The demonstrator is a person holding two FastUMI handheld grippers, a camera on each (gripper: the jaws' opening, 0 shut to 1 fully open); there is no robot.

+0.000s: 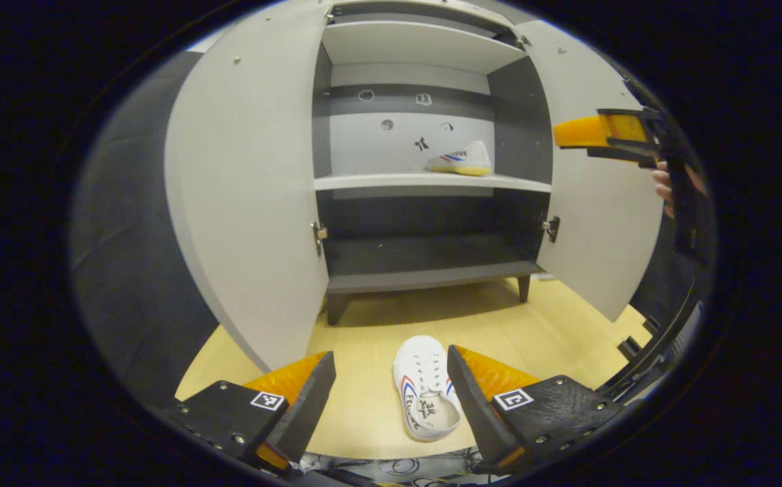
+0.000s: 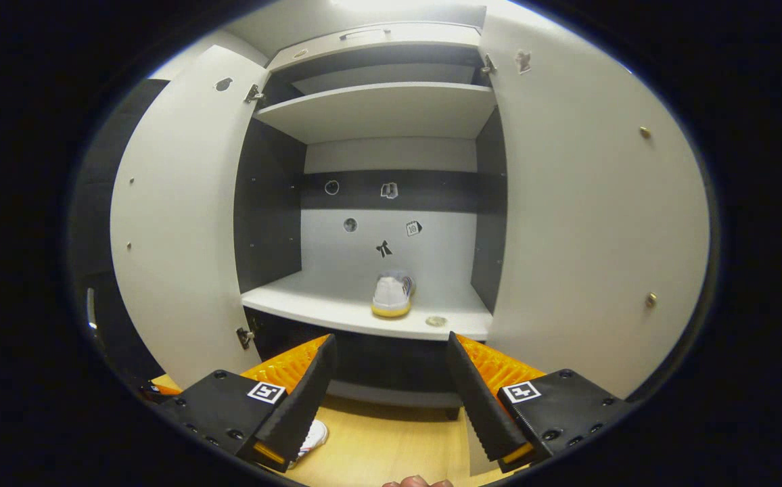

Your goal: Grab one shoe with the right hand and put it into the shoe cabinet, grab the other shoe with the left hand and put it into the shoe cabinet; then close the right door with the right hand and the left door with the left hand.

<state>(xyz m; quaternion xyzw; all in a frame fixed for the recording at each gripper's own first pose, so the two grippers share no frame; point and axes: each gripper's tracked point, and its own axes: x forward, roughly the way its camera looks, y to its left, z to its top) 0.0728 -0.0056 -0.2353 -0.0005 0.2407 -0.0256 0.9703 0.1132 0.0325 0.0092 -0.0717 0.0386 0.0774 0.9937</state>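
Observation:
A white shoe with red and blue stripes (image 1: pixel 425 389) lies on the wooden floor in front of the open shoe cabinet (image 1: pixel 431 277). My left gripper (image 1: pixel 391 358) hovers open above it, the shoe sitting nearer its right finger. The second white shoe (image 1: pixel 462 159) stands on the cabinet's middle shelf, heel toward me in the right gripper view (image 2: pixel 391 295). My right gripper (image 2: pixel 391 338) is open and empty, held in front of that shelf. In the left gripper view it (image 1: pixel 601 132) hangs by the right door. The floor shoe's (image 2: pixel 313 435) edge peeks out behind its left finger.
Both cabinet doors stand wide open, the left door (image 1: pixel 249 203) and the right door (image 1: pixel 601 230). A small round object (image 2: pixel 436 320) lies on the shelf near the shoe. The bottom shelf (image 1: pixel 425 270) holds nothing. A hand (image 1: pixel 665 186) grips the right gripper.

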